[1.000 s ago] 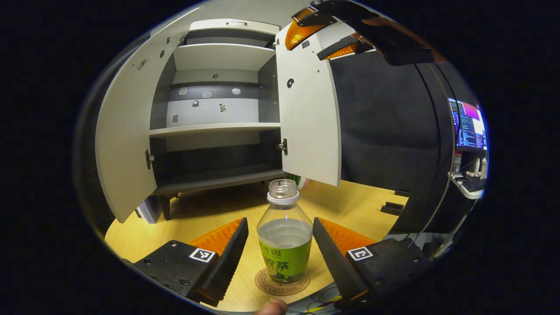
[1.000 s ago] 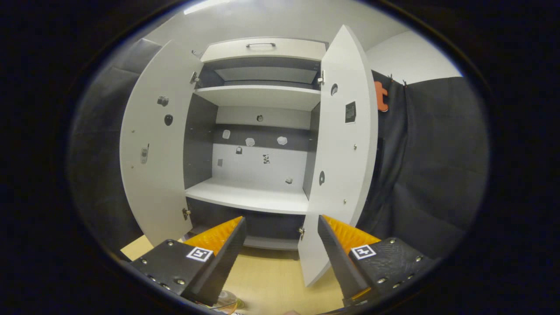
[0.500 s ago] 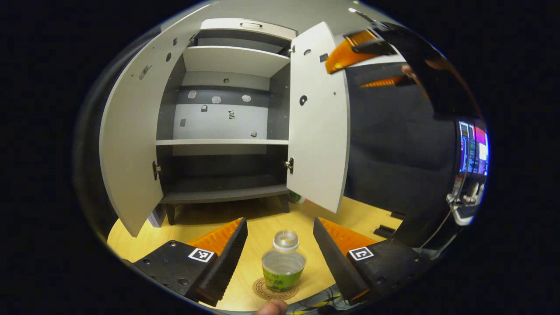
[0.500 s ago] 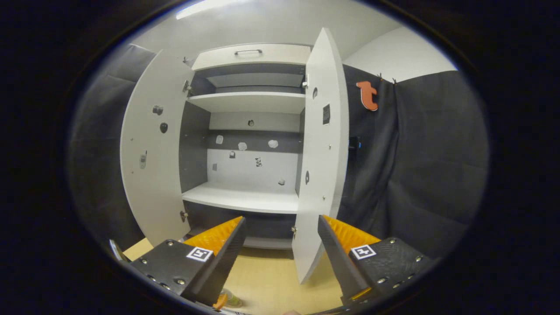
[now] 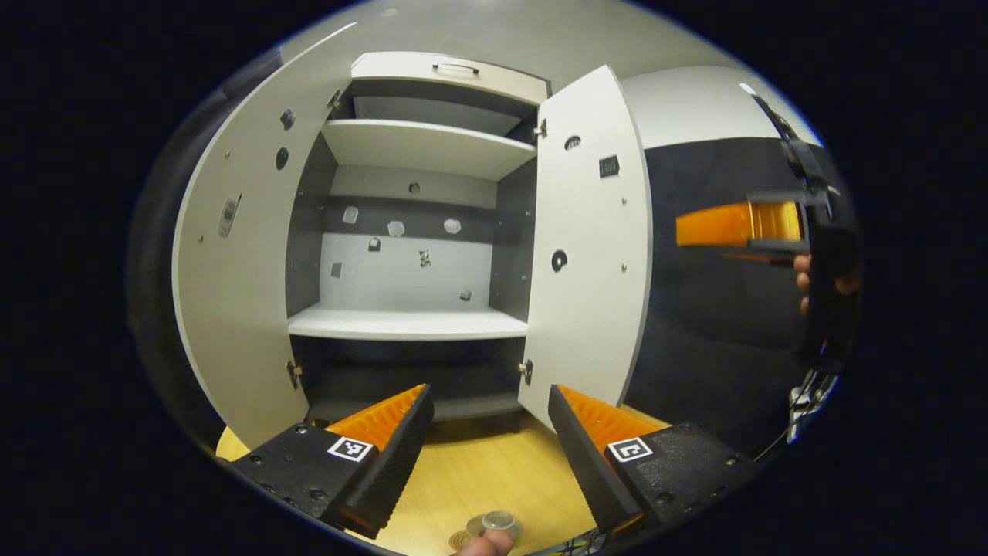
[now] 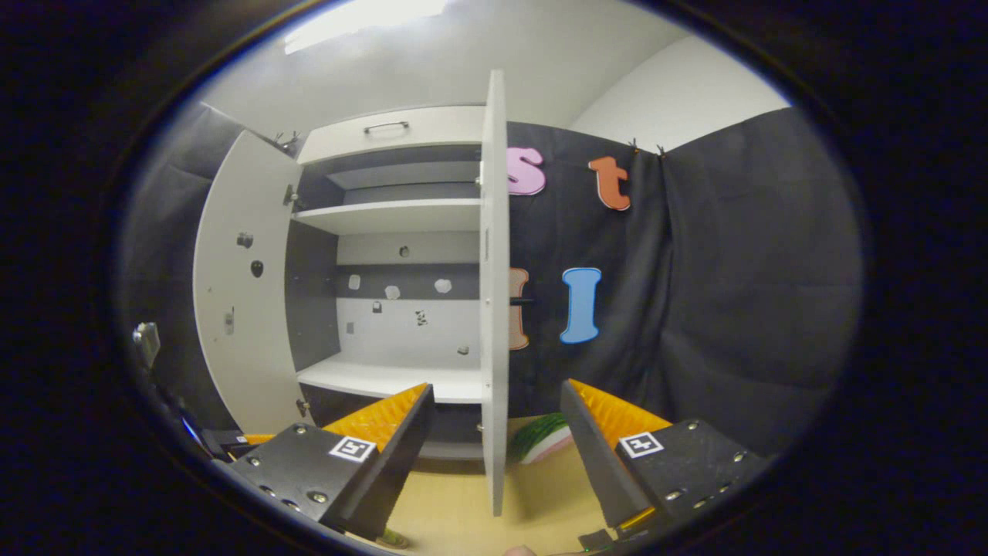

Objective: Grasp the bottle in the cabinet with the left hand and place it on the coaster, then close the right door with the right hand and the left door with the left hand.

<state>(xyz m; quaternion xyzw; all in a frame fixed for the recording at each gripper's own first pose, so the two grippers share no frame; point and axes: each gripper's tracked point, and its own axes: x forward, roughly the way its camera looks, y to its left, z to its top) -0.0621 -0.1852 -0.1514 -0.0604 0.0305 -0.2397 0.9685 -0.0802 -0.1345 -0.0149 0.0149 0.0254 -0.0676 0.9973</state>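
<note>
White cabinet (image 5: 409, 324) stands with both doors open; bottle (image 5: 500, 523) off the shelves.

Left gripper (image 5: 486, 432) gapes wide, holding nothing; bottle sits on the coaster (image 5: 461, 538) at its 6 o'clock; right gripper (image 6: 494, 432) likewise spread and empty, right door (image 6: 494, 309) edge-on at 12 o'clock; left door (image 5: 239, 255) at 9 o'clock.

The clear bottle (image 5: 502, 523) stands uncapped on the round brown coaster (image 5: 461, 538) at the very bottom edge of the left gripper view, only its open neck and the coaster's rim showing on the yellow wood surface. The pale grey left door (image 5: 231, 255) stands swung wide open across the left of that view. The right door (image 6: 494, 293), also pale grey, is open and appears edge-on as a narrow upright strip at the centre of the right gripper view.
</note>
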